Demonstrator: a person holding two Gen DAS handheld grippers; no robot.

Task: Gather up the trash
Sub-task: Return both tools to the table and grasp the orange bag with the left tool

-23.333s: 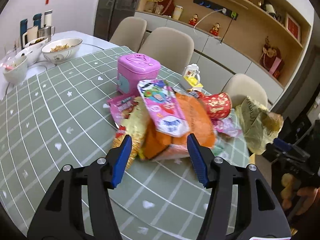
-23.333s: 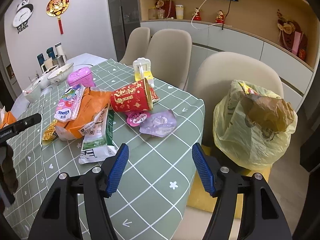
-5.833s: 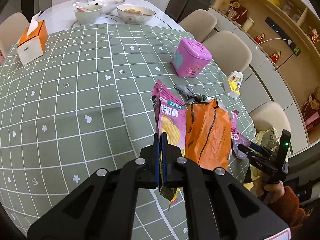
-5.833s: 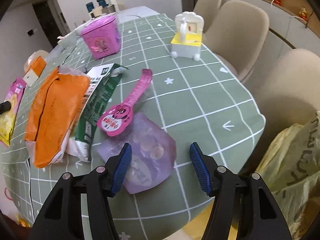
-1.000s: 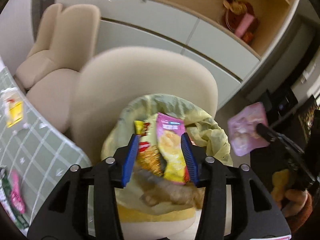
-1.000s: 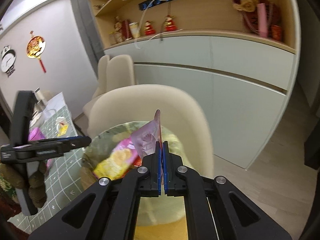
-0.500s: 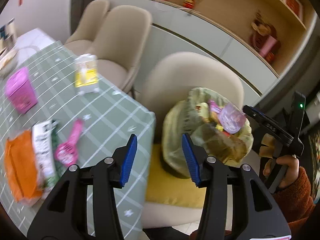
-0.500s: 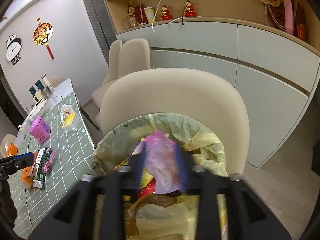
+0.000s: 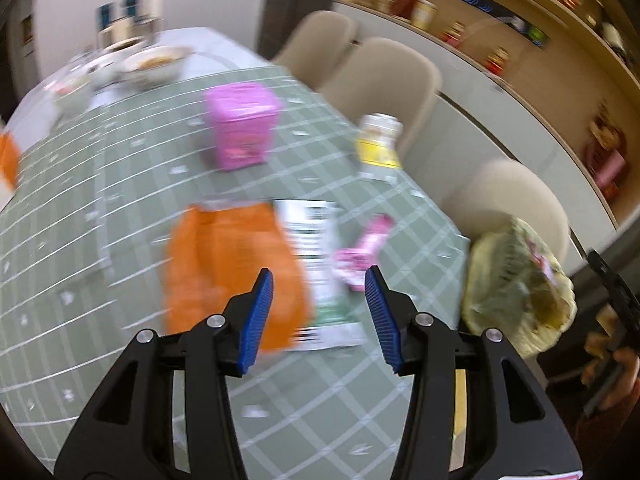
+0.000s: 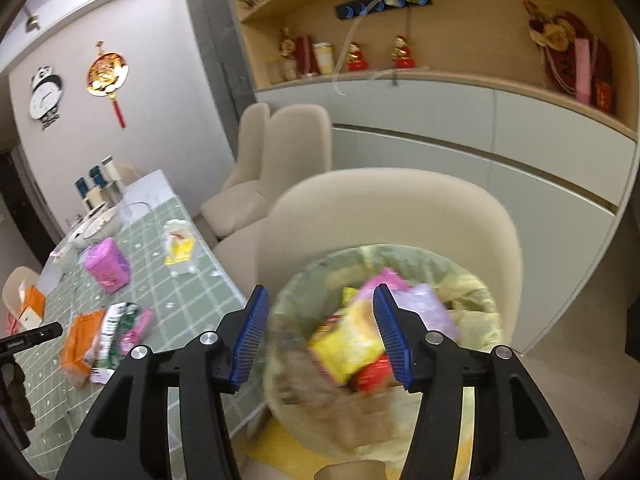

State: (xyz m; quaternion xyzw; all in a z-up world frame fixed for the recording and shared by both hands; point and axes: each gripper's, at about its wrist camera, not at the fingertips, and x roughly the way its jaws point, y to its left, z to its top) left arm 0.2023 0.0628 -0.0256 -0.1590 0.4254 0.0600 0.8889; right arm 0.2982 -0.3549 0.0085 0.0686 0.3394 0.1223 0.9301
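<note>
**Back to the surface for the next wrapper**

The left tongs (image 9: 318, 312) hang released and empty above the near edge of the green checked surface (image 9: 120, 208), pointed at what is left of the litter: an orange bag (image 9: 224, 264), a green-and-white packet (image 9: 320, 256) touching its right side, and a pink wrapper (image 9: 362, 252) just right of that. The view is smeared by motion, so I would let the tongs settle first. Then I would come down over one loose edge of the orange bag and pinch only that, so the packet beside it is not dragged along.

The right tongs (image 10: 318, 334) are likewise spread and holding nothing, poised over the yellow trash bag (image 10: 472, 304) that sits on a beige chair (image 10: 392, 208) off the right end of the surface. Inside the bag lie a yellow snack bag (image 10: 344, 348), something red, and pink and pale purple wrappers. The pink box (image 9: 240, 132) and the small yellow and white toy (image 9: 378, 148) farther back look like keepers, not trash.
</note>
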